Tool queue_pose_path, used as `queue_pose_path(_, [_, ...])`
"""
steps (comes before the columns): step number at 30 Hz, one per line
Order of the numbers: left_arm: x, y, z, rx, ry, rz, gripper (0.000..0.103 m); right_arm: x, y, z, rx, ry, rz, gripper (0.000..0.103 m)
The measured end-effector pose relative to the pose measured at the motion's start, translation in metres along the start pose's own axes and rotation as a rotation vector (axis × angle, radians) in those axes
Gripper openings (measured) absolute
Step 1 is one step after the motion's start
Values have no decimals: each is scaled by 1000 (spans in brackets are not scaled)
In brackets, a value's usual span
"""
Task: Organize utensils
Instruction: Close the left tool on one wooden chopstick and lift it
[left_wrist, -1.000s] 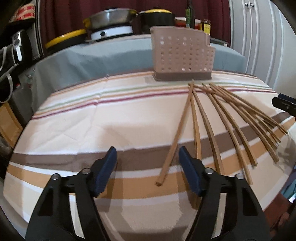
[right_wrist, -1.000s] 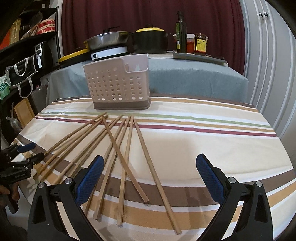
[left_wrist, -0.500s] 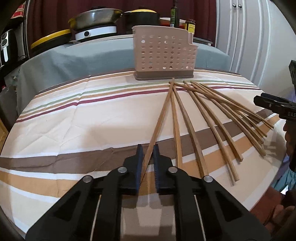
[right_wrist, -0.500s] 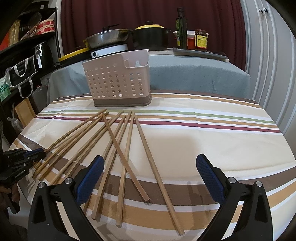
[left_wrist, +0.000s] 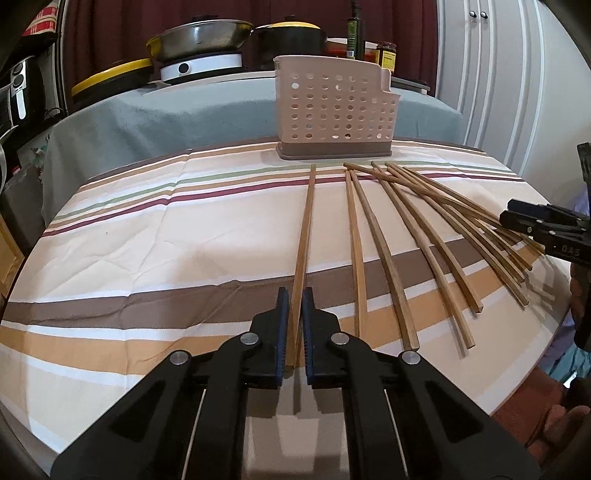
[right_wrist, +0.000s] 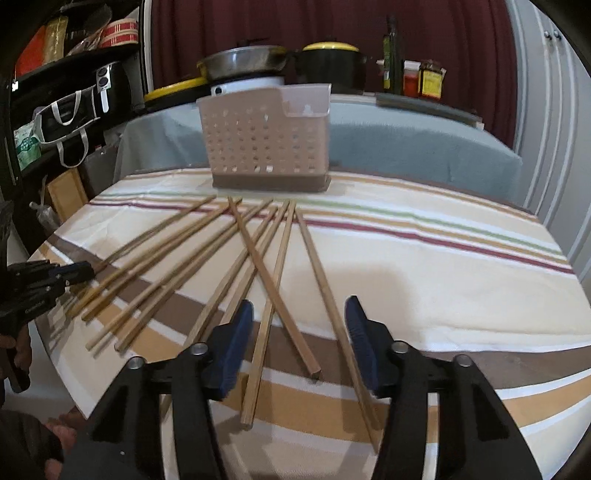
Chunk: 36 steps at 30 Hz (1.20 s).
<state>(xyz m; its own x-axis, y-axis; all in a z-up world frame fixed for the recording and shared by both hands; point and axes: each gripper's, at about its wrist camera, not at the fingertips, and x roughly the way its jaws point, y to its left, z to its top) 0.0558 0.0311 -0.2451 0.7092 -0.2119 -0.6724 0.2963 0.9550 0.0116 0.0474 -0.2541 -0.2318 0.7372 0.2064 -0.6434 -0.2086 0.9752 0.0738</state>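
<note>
left wrist view: left gripper (left_wrist: 294, 308) clamped on chopstick (left_wrist: 306, 229); right gripper (right_wrist: 299, 321) apart over chopsticks (right_wrist: 275, 275).

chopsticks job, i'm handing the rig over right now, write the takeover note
Left gripper: jaws shut on one chopstick at its near end, pointing toward the holder.
Right gripper: jaws open, low over the near ends of the loose chopsticks, holding nothing.
Perforated utensil holder: upright at the far edge of the striped tablecloth; no chopstick visible inside.
Left: load the held one, then the fan.

Striped tablecloth (left_wrist: 147, 229), tan chopsticks (left_wrist: 384, 254), pink perforated caddy (left_wrist: 332, 110).
</note>
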Motion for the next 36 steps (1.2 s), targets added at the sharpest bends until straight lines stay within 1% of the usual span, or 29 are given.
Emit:
queue_pose_path(2, [1, 0, -1, -2, 2, -1, 8, 1, 0, -2, 1, 7, 16, 44])
queue_pose_path(5, [0, 0, -1, -8, 2, -4, 8, 3, 1, -5, -8, 21, 30, 33])
queue_pose_path(7, [1, 0, -1, -10, 0, -5, 8, 4, 1, -7, -7, 32, 37, 22])
queue_pose_path(10, [2, 0, -1, -14, 3, -5, 8, 3, 1, -10, -6, 35, 45, 17])
queue_pose_path(14, [2, 0, -2, -21, 1, -1, 8, 4, 2, -14, -16, 42, 40, 15])
queue_pose_path(18, [1, 1, -2, -24, -3, 3, 8, 1, 2, -17, -9, 21, 31, 14])
queue_pose_path(20, [1, 1, -3, -25, -5, 5, 8, -2, 2, -18, -13, 6, 32, 11])
queue_pose_path(21, [1, 1, -3, -25, -5, 7, 8, -3, 4, -19, -23, 0, 28, 7])
queue_pose_path(22, [1, 1, -3, -26, -7, 9, 8, -4, 5, -19, -29, -3, 25, 7])
queue_pose_path(31, [-7, 1, -4, -34, -27, 14, 8, -14, 10, -20, -41, -41, 21, 7])
queue_pose_path(36, [-22, 1, 2, -40, -66, 26, 8, -30, 13, -12, -48, -90, 12, 7])
